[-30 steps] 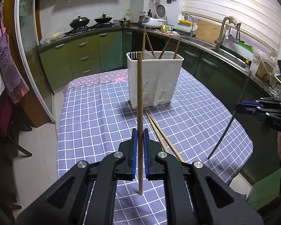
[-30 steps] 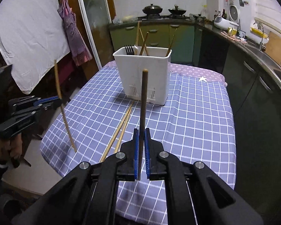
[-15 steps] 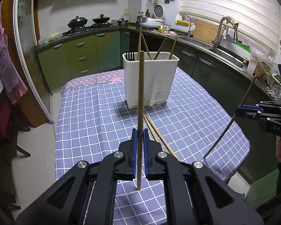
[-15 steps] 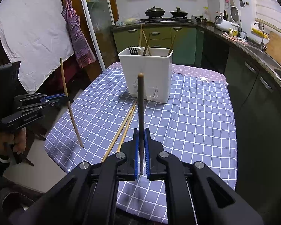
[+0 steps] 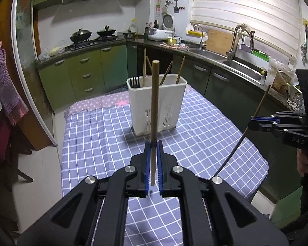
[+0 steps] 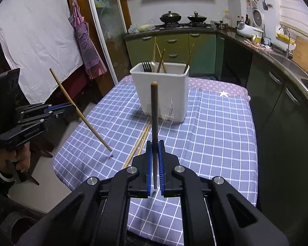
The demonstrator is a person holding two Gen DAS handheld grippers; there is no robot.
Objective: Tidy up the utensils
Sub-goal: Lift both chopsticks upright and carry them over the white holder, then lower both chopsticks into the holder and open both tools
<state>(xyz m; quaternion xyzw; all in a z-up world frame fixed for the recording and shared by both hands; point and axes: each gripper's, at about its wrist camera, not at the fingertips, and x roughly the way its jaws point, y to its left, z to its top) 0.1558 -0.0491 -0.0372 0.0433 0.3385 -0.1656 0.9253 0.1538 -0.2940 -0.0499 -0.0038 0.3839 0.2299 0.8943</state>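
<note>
My left gripper (image 5: 153, 149) is shut on a light wooden chopstick (image 5: 154, 102), held upright. It also shows in the right wrist view (image 6: 71, 107) with its chopstick (image 6: 80, 110) tilted over the table's left edge. My right gripper (image 6: 154, 149) is shut on a dark chopstick (image 6: 154, 123), upright; it shows at the right in the left wrist view (image 5: 251, 123). A white utensil holder (image 5: 157, 106) (image 6: 163, 92) stands at mid-table and holds a black fork (image 6: 146, 66) and several chopsticks. Two chopsticks (image 6: 140, 141) lie on the cloth in front of it.
The table has a blue checked cloth (image 5: 96, 135) (image 6: 215, 135). Green cabinets and a stove with pans (image 5: 92, 34) are behind. A sink counter (image 5: 225, 59) runs along the right. An apron (image 6: 86, 41) hangs at the left.
Both grippers have drawn back and risen, so the holder looks farther off. The left chopstick has tilted, its lower tip now over the cloth near the table's left edge.
</note>
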